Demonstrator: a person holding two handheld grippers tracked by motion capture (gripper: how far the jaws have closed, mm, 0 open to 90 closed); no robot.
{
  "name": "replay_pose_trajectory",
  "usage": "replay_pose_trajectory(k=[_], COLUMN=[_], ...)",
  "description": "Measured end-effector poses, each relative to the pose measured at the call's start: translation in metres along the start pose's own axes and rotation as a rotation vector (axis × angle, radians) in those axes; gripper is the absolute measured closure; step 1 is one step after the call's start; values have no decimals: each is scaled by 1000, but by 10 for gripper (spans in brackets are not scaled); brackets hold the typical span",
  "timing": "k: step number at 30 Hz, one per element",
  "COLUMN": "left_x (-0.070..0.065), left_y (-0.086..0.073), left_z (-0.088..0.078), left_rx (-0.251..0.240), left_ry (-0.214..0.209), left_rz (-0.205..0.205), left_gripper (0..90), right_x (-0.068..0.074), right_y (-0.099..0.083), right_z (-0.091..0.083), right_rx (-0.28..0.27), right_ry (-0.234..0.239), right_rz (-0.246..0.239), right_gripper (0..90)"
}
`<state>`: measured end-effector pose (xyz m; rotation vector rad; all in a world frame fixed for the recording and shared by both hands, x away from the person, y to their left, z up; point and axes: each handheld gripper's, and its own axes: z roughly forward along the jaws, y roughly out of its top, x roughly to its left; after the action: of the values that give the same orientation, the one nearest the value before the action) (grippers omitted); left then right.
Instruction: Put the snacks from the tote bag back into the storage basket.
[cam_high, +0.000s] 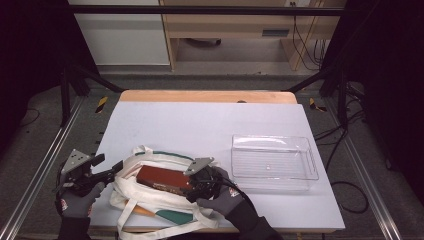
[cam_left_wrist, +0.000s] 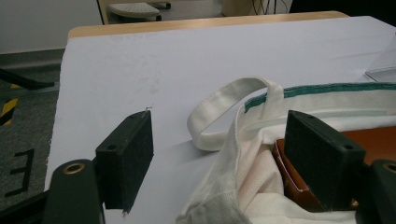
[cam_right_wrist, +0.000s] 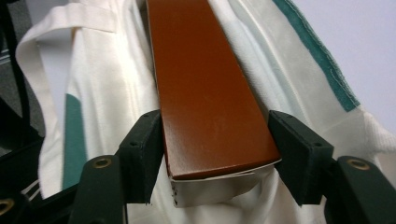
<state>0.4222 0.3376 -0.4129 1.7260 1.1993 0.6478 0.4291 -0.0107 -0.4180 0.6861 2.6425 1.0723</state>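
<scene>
Well, on the worktop (cam_high: 210, 125) the bag (cam_high: 150, 200) lies flat with the box (cam_high: 162, 179) half inside, beside an empty tray (cam_high: 274, 162). Right hand-held gripper (cam_right_wrist: 215, 154) brackets the box end, jaws barely touching; it could slip or drag cloth. Left hand-held gripper (cam_left_wrist: 219, 158) gapes over the bag's rim, holding nothing.

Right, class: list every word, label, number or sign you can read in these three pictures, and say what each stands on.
"E": a black mark that reads like this letter, on the grey floor beside the table; it may be part of something longer.
Brown box: pale print along its side, too small to read.
Left glove: a red and white badge at the cuff, too blurred to read.
Striped tape on the floor: yellow and black warning stripes, no words.
</scene>
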Motion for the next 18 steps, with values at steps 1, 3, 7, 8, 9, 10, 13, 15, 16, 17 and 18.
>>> replay_pose_trajectory(k=[1, 3, 7, 8, 9, 10, 13, 15, 16, 17, 18], left_x=[0, 0, -1, 0, 0, 0, 0, 0, 0, 0, 0], left_y=[0, 0, 0, 0, 0, 0, 0, 0, 0, 0, 0], left_z=[0, 1, 1, 1, 1, 1, 1, 1, 1, 1, 1], left_rx=[1, 3, 3, 2, 2, 1, 0, -1, 0, 1, 0], left_ry=[0, 0, 0, 0, 1, 0, 0, -1, 0, -1, 0], left_rz=[0, 0, 0, 0, 1, -2, -4, -5, -5, -4, -4], left_gripper=[238, 238, 237, 237, 237, 237, 237, 237, 237, 237, 237], right_x=[2, 4, 4, 4, 4, 4, 4, 3, 2, 1, 0], right_y=[-1, -4, -12, -14, -14, -14, -13, -12, -11, -10, -7], right_z=[-1, 1, 6, 8, 8, 8, 5, 2, 1, 0, -2], right_rx=[10, 31, 36, 33, 32, 26, 3, -24, -33, -38, -57], right_ry=[0, 4, 0, -10, -15, -14, -9, -6, -10, -9, -16], right_rz=[2, -7, 4, 6, 5, 1, 5, 10, 12, 16, 18], right_gripper=[395, 398, 389, 382, 379, 374, 346, 322, 321, 316, 312])
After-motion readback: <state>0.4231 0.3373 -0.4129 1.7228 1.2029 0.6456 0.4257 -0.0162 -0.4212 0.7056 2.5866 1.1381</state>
